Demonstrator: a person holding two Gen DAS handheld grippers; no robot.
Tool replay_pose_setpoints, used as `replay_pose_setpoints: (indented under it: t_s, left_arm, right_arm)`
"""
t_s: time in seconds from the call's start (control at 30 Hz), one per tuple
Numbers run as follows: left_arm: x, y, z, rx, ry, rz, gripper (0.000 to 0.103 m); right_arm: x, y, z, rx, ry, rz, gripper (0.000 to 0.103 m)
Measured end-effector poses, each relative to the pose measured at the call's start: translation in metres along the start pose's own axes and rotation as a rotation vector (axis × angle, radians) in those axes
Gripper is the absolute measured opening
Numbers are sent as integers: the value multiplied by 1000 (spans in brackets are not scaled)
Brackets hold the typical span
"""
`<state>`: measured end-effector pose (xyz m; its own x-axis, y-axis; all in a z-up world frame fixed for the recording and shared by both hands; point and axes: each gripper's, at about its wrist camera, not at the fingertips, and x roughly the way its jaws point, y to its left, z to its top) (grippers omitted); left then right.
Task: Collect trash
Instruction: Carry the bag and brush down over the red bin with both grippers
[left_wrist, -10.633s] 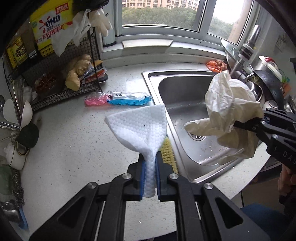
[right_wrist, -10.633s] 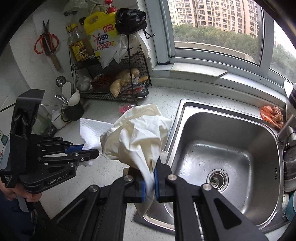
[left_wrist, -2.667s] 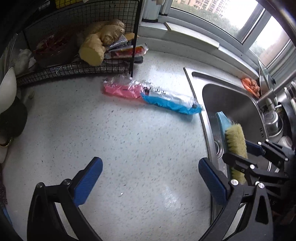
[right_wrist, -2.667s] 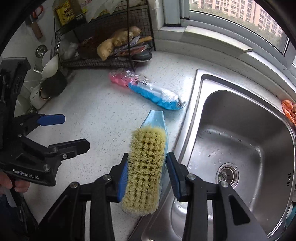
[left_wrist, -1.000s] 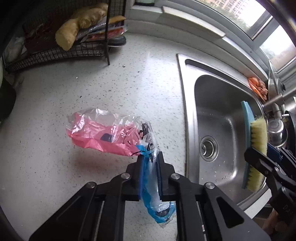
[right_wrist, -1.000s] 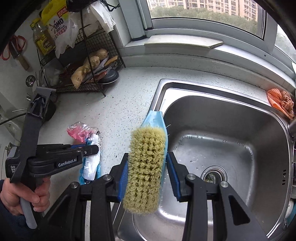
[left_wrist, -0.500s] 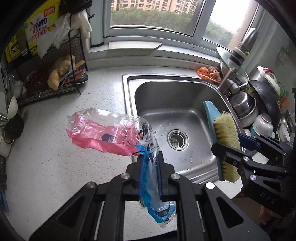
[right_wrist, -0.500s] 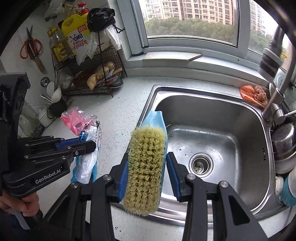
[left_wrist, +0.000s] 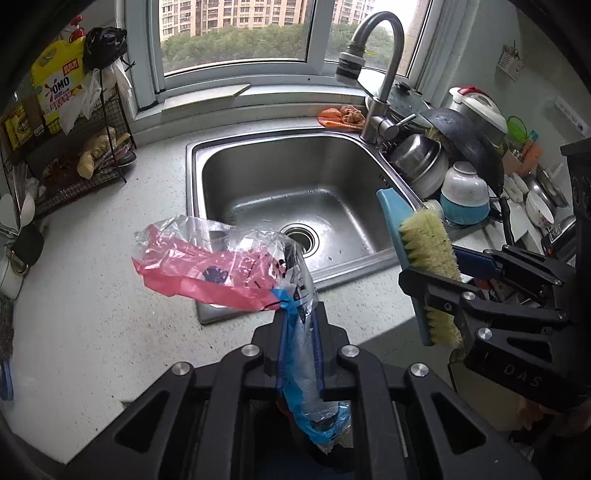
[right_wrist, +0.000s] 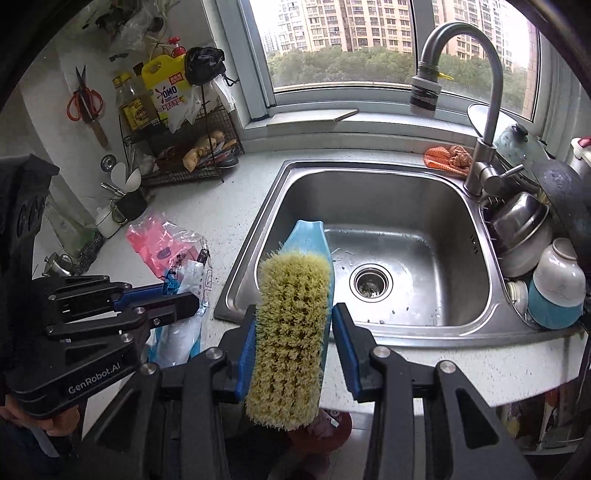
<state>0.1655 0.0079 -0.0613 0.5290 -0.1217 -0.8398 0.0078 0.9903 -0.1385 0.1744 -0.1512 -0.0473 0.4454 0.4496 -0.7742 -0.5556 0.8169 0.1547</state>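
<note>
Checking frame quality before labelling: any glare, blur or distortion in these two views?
Left wrist view: sharp, heavy fisheye bending and dark corner vignette, window overexposed. Right wrist view: likewise sharp and bent, soft daylight sheen on the sink, scrub brush crisp.

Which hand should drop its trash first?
Probably left. The left gripper is shut on the pink and blue plastic wrapper, plainly trash. The right gripper clamps a scrub brush. No bin shows clearly.
</note>
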Motion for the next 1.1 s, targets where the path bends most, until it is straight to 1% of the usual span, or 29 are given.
replay_pose_setpoints:
  t_s: [0.27,0.37,0.53,0.7,0.87,0.97,1.1]
  left_arm:
    - [1,-39,-51,2,47,-23,10]
    - [10,-50,-67,14,80,-27,11]
    - [34,-60,-89,25,143,-49,10]
    - [69,-60,-112,40,218,-50,11]
    - [105,-53,-139,36,281,-52,11]
    - [131,-49,-161,27,307,-75,11]
    - [181,-44,-196,-2,356,-100,11]
  right_arm:
    - [-20,-10,-54,26,39,14,37]
    - [-23,-16,-73,32,62,15,37]
    - [-15,-23,-97,55,102,11,37]
    - [12,-29,-124,75,173,1,37]
    - [53,-34,-158,108,258,7,37]
    - [79,-37,-178,117,298,10,37]
    - [113,-40,-208,118,322,10,37]
